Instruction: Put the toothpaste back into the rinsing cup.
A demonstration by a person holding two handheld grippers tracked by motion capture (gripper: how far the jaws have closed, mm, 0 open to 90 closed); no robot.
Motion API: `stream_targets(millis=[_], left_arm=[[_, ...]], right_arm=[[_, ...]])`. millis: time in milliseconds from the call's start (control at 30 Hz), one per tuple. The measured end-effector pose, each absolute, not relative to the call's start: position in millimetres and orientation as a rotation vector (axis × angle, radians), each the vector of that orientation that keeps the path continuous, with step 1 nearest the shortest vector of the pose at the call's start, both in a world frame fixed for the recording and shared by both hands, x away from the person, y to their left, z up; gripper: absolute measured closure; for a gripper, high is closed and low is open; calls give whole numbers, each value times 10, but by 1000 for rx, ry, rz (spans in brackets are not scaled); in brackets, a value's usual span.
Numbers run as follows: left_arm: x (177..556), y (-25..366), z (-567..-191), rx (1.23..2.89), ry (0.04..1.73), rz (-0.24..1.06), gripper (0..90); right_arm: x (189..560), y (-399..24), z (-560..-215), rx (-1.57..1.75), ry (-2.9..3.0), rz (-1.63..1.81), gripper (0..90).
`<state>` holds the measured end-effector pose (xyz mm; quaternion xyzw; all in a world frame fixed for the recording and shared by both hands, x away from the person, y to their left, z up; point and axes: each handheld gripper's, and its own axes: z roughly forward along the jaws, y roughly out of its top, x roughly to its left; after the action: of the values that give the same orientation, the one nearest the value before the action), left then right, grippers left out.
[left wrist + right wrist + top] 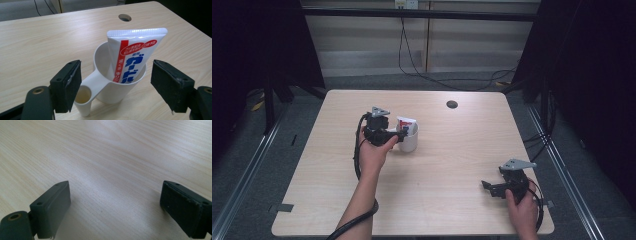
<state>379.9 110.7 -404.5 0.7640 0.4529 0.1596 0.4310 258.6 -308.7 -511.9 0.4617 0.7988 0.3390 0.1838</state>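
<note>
A white plastic cup (409, 141) (117, 85) with a handle stands upright near the table's middle. A white toothpaste tube (405, 124) (133, 55) with red and blue print leans inside it, its flat end up. My left gripper (401, 134) (116, 86) is open, its jaws standing on either side of the cup and apart from it. The cup's handle (86, 93) points toward the left jaw. My right gripper (490, 186) (115, 207) hovers open low over bare wood at the front right, with nothing between its jaws.
The light wooden table (437, 200) has a round cable hole (452, 104) (124, 17) at its far side. Black cables (422, 70) run across the floor behind the table. Metal rails flank it left and right.
</note>
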Motion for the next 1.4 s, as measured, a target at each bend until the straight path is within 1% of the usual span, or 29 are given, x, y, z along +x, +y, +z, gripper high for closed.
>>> stream_targets(millis=[833,1167,1400], left_arm=[[3664,1602,-3981,1844,1172,424,222],[3616,1765,-4024,1830,1188,440,217],[3593,1845,-4121,1831,1207,438,215]], right_arm=[[2586,-3087,-5119,1301,2253,956,92],[2586,-3087,-5119,1302,2253,956,92],[2586,-3087,-5119,1302,2253,956,92]])
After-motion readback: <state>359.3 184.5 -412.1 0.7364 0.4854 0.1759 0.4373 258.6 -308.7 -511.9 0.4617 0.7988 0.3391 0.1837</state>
